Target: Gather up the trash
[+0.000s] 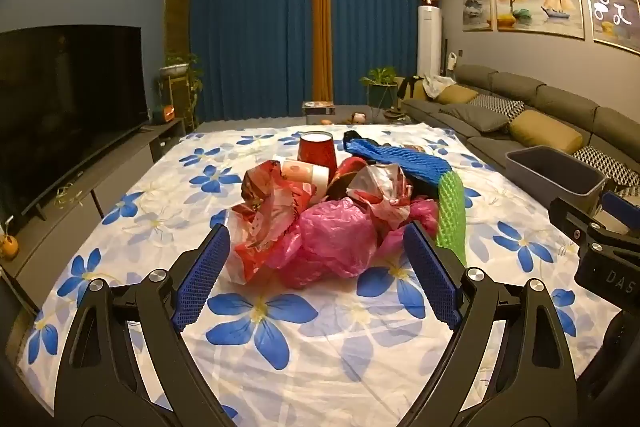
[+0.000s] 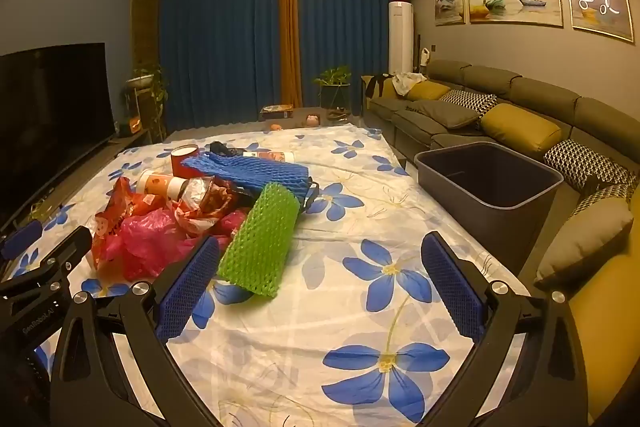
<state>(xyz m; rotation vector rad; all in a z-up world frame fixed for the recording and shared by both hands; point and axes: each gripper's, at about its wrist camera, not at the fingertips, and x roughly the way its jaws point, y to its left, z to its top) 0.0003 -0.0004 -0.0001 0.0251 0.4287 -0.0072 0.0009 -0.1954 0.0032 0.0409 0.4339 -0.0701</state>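
— Looking over the floral tablecloth (image 2: 360, 315), what lies around you?

— A grey sofa (image 2: 472, 99) beside it, a dark empty bin (image 2: 492, 203) at the edge.

— And the trash?

— Heaped mid-table: crinkly pink bag (image 1: 332, 239), blue foam net (image 2: 248, 169), green foam net (image 2: 260, 239) (ribbed, rolled), red cup (image 1: 317, 151). My left gripper (image 1: 316, 259) and right gripper (image 2: 320, 275) tilt downward, spread wide, holding nothing.
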